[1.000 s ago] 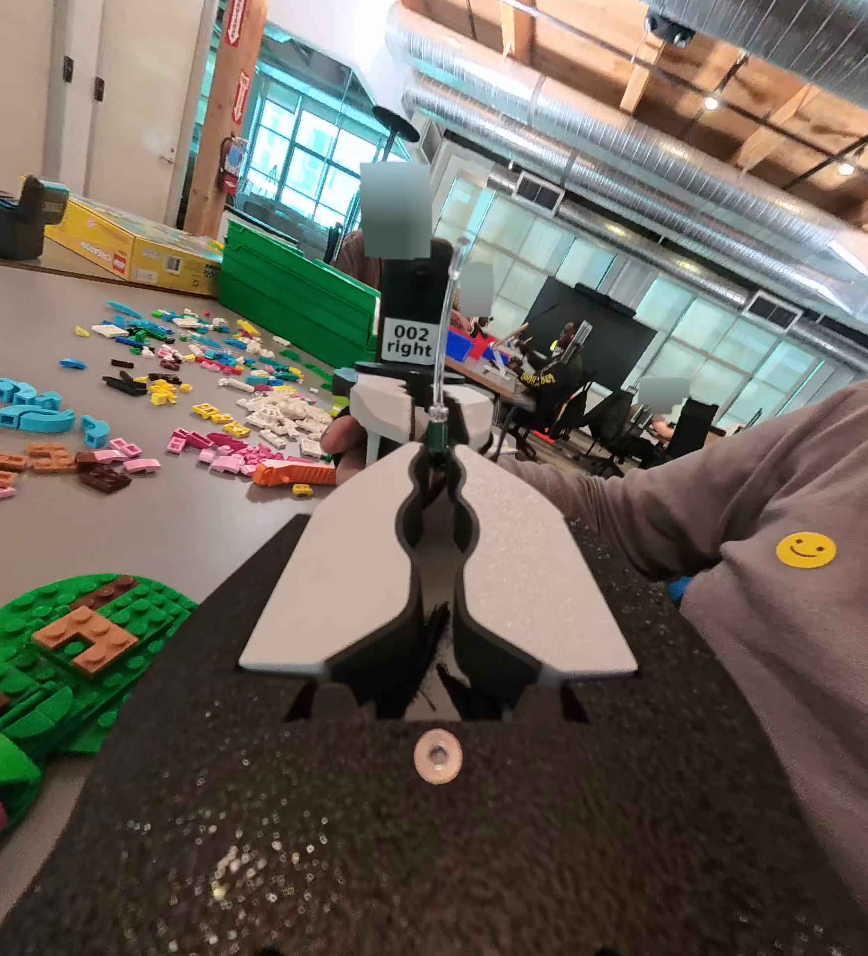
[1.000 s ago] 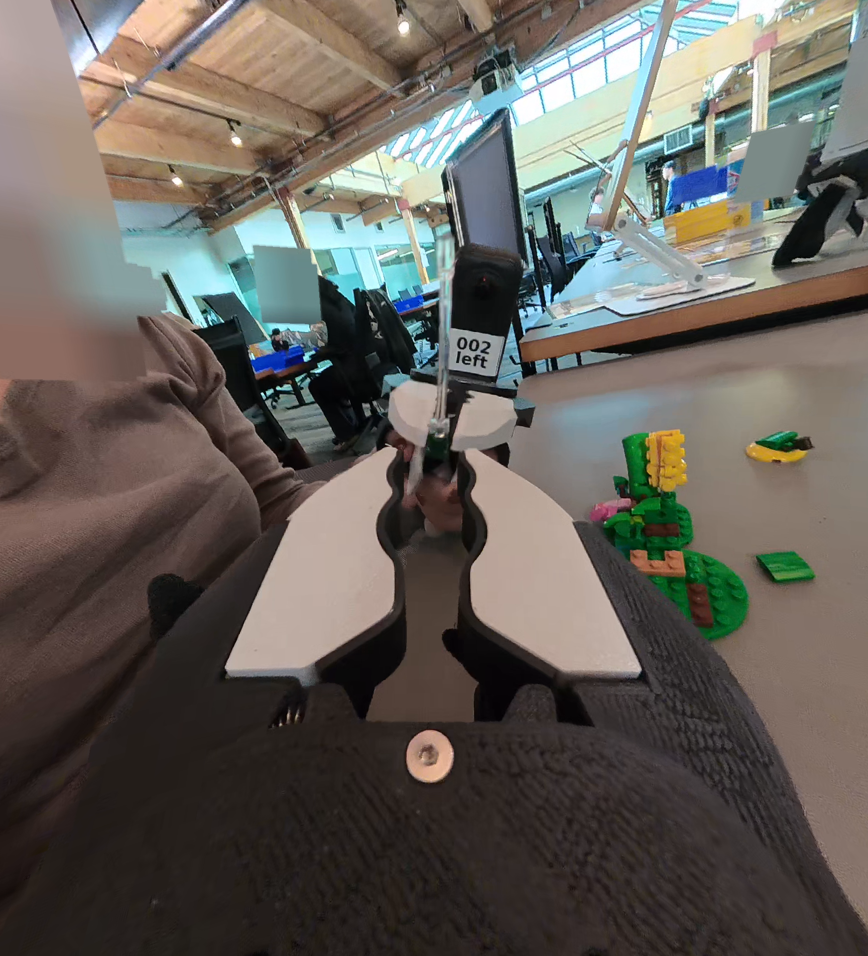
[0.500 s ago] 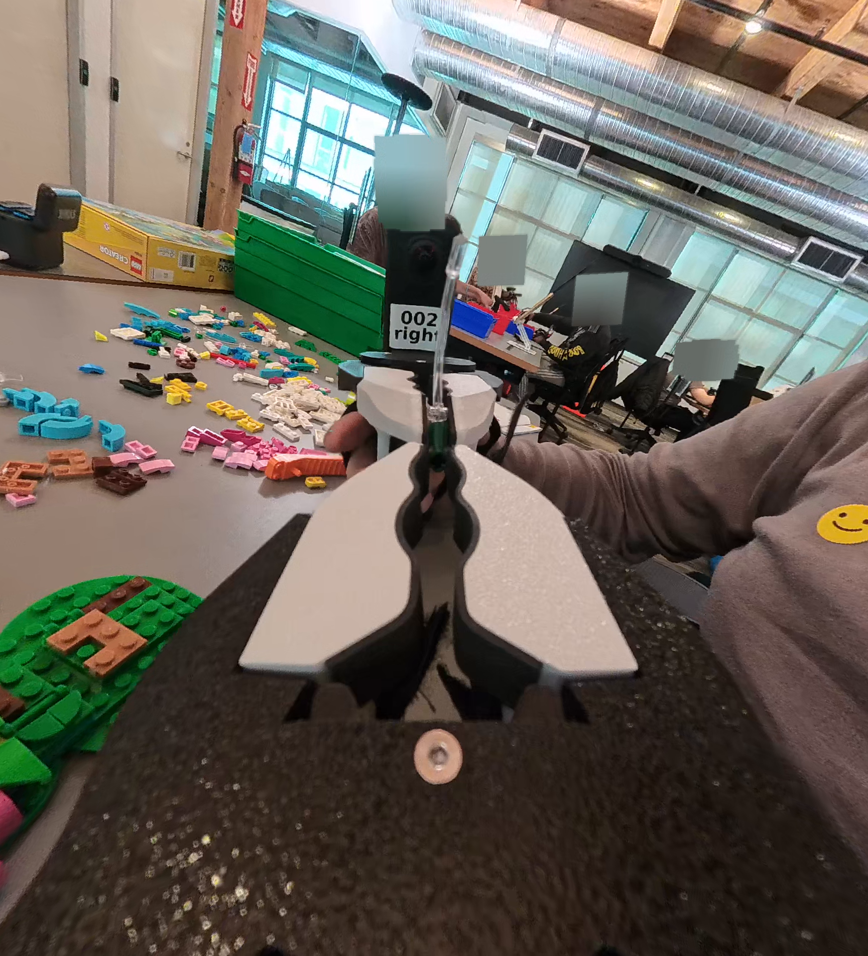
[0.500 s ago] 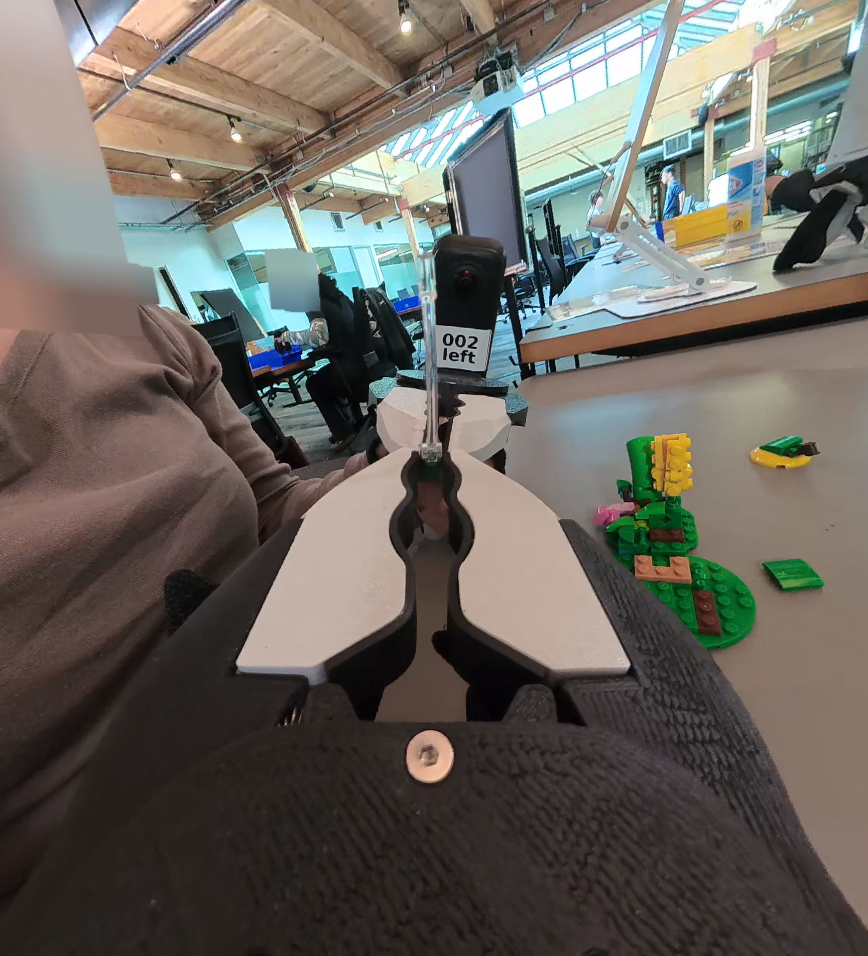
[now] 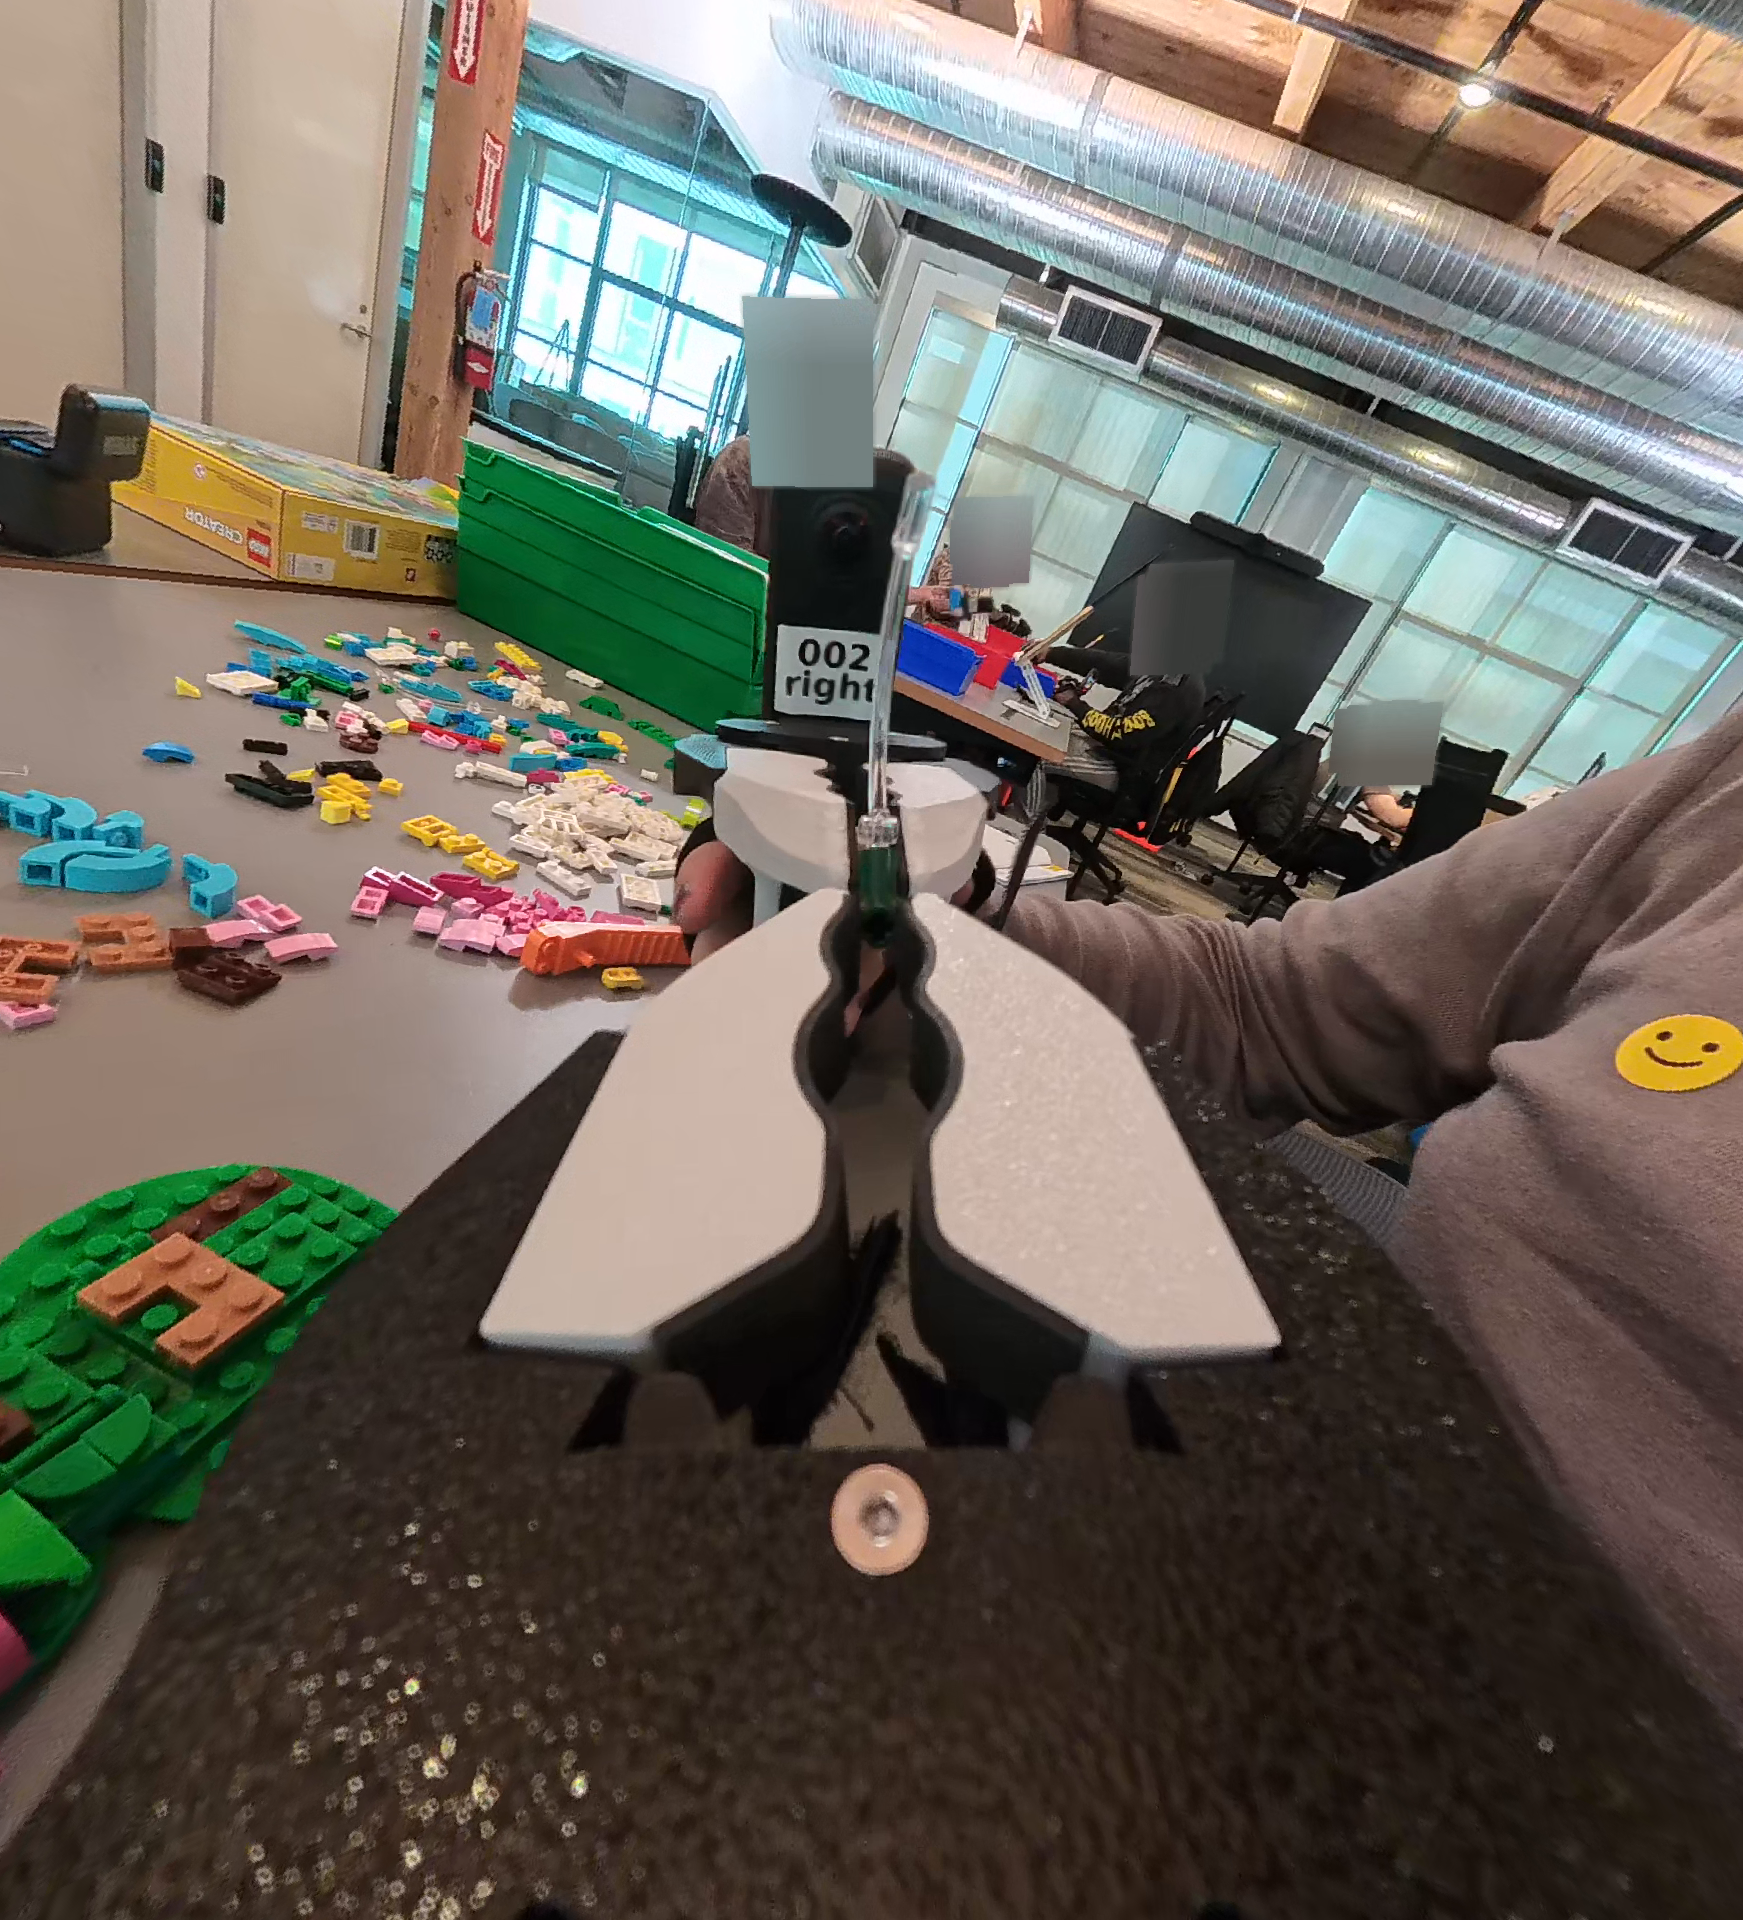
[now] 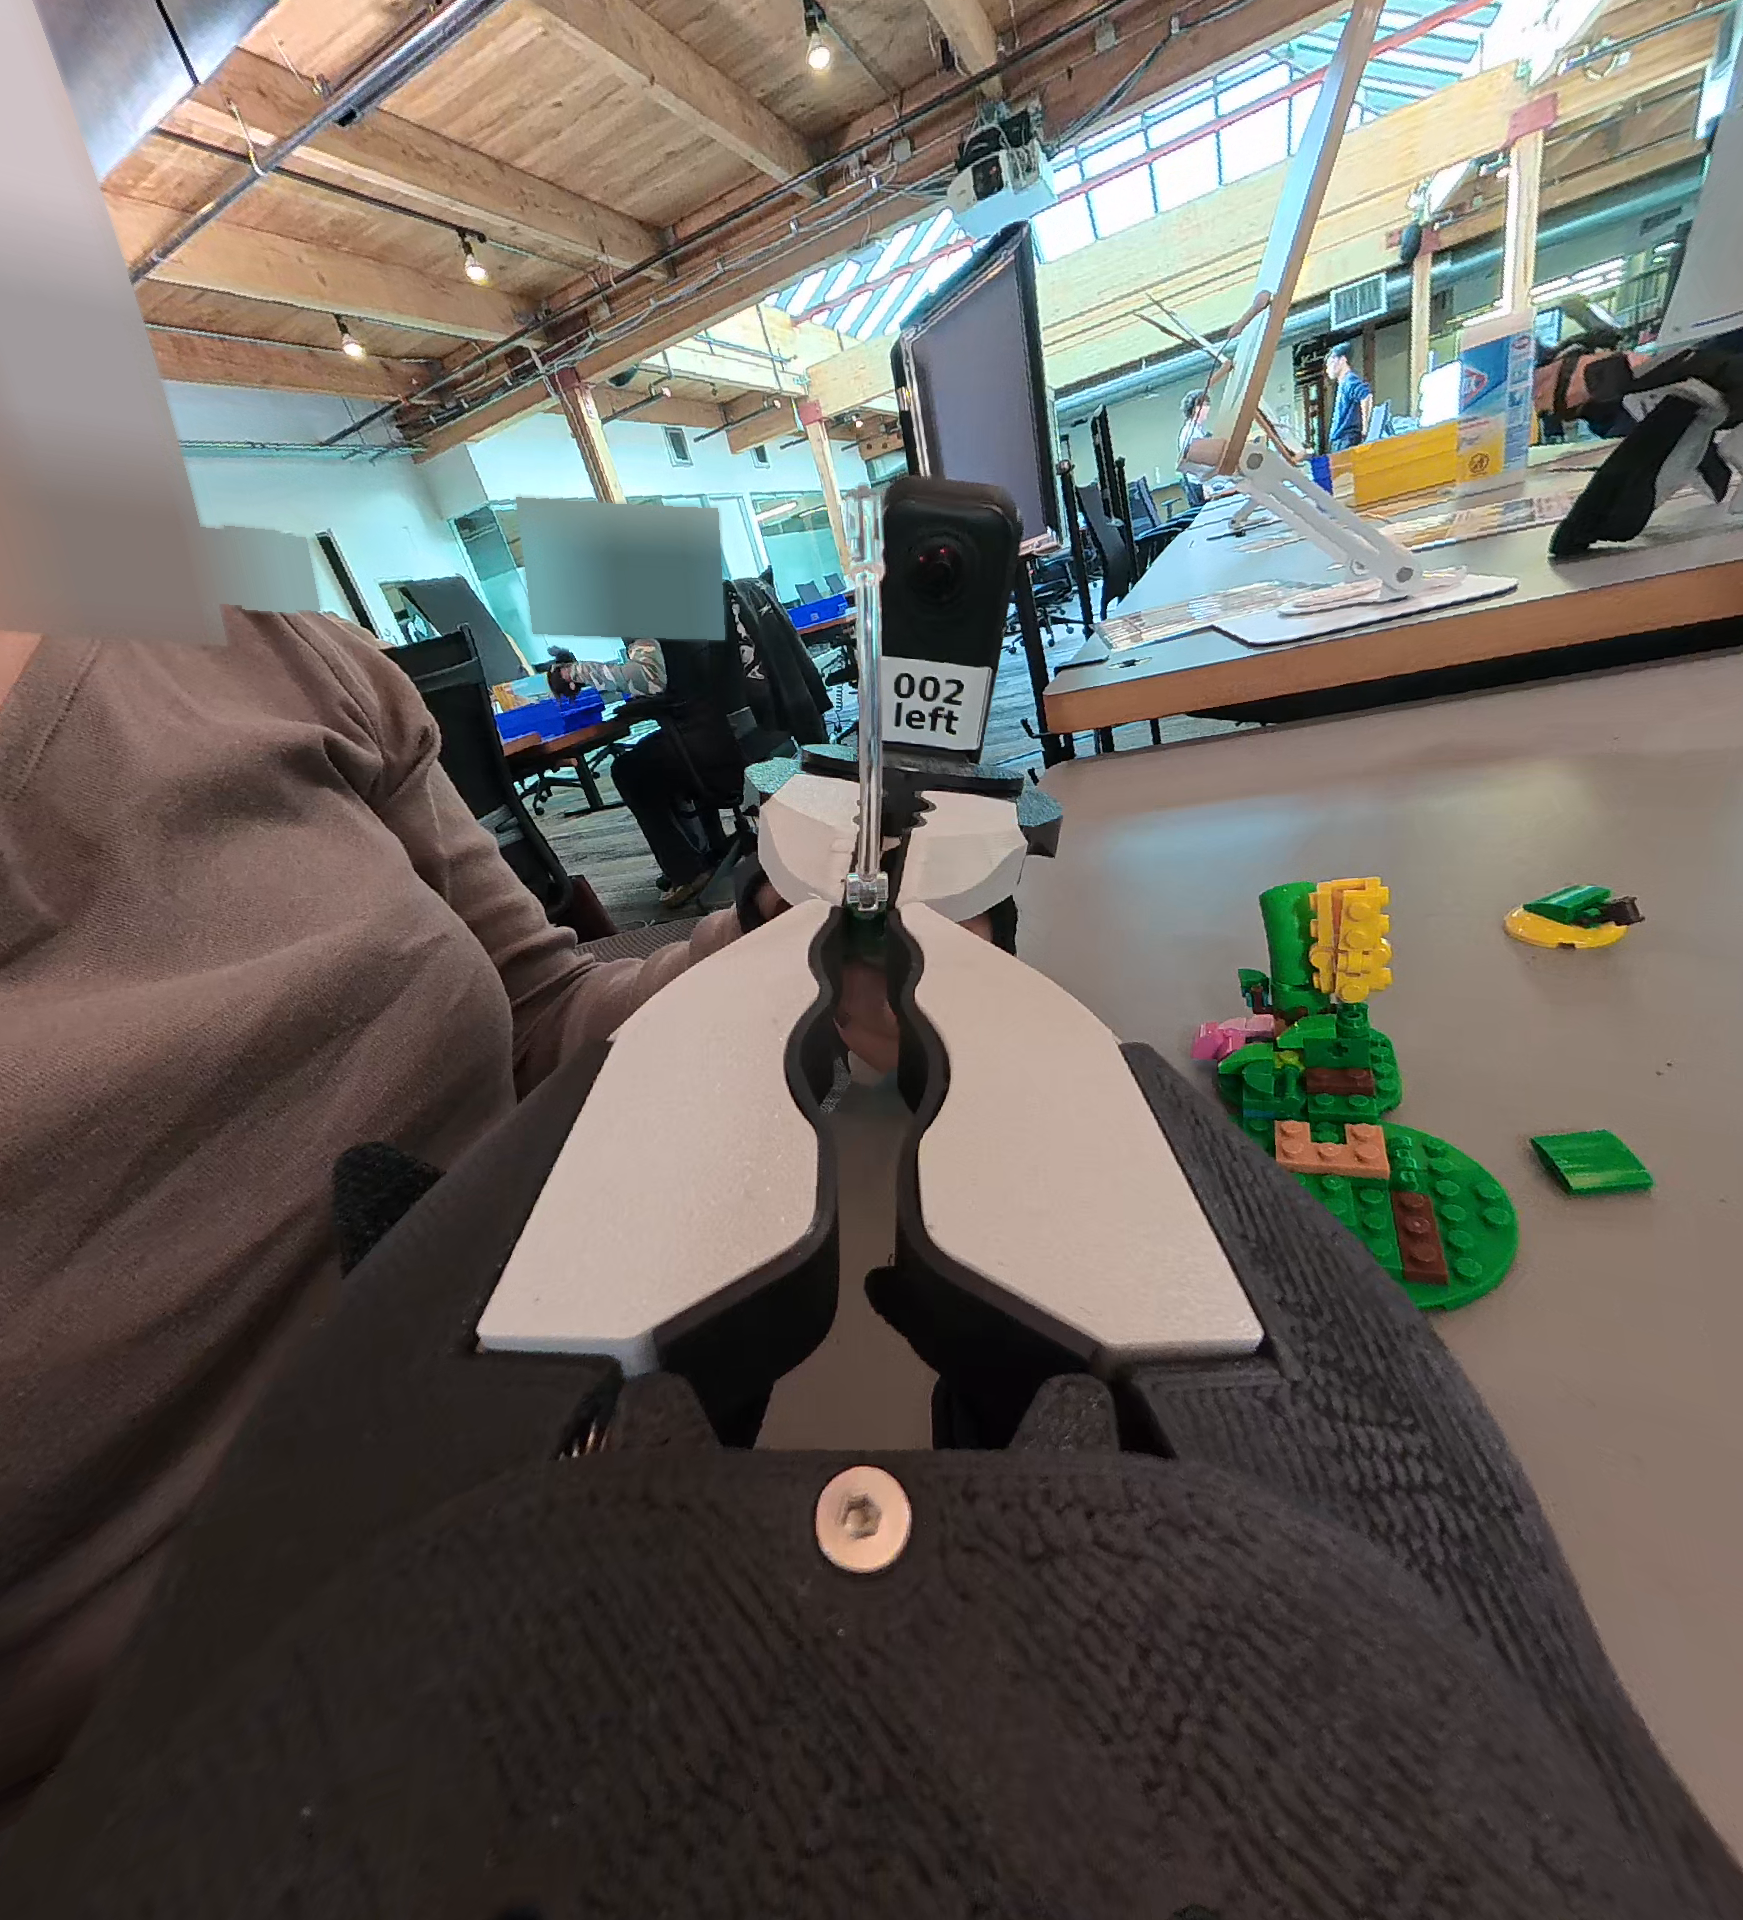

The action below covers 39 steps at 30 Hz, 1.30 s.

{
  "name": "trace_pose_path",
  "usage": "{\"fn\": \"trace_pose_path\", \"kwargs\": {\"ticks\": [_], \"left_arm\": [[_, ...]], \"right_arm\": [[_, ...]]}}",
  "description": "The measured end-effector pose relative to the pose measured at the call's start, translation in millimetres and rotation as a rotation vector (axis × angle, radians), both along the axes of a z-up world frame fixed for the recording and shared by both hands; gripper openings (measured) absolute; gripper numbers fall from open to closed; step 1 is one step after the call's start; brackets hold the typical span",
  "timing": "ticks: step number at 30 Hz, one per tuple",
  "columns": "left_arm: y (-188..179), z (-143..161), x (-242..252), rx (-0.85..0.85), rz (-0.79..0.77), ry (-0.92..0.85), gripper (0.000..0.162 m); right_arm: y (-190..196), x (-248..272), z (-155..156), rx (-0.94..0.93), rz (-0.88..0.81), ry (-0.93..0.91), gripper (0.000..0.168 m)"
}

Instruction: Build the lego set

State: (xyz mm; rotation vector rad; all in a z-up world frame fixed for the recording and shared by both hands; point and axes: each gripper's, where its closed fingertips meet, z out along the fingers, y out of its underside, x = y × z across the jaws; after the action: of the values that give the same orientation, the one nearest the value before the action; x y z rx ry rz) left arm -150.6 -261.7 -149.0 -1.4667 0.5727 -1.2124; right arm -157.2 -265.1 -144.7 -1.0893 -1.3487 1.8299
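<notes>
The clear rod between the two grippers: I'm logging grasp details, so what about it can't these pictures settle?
- Left wrist view: the left gripper is shut on the dark green piece; its lower end is hidden between the fingertips.
- Right wrist view: the right gripper covers the joint under the clear rod.
- Both views: the rod's tip shape is too small.

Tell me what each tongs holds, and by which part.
Both tongs, left and right, pinch one small assembly: a dark green piece at their tips, with a clear rod standing above.
</notes>
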Motion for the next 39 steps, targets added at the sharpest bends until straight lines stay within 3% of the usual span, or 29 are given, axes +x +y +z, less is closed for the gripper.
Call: {"fn": "trace_pose_path", "kwargs": {"ticks": [22, 25, 29, 39], "left_arm": [[0.7, -0.3, -1.1, 0.017, -0.005, -0.037, 0.006], [-1.9, 6.2, -8.1, 0.091, -0.001, -0.092, 0.006], [-21.3, 29.6, -31.7, 0.216, -0.085, -0.319, 0.006], [-15.6, 29.6, -39.0, 0.197, -0.055, -0.354, 0.006]], "right_arm": [[1.0, -1.6, -1.1, 0.036, -0.016, 0.018, 0.005], [10.2, 2.9, 1.8, 0.129, -0.102, 0.077, 0.006], [19.7, 8.3, 10.3, 0.190, -0.260, 0.175, 0.006], [29.3, 26.5, 13.5, 0.285, -0.584, 0.230, 0.006]]}}
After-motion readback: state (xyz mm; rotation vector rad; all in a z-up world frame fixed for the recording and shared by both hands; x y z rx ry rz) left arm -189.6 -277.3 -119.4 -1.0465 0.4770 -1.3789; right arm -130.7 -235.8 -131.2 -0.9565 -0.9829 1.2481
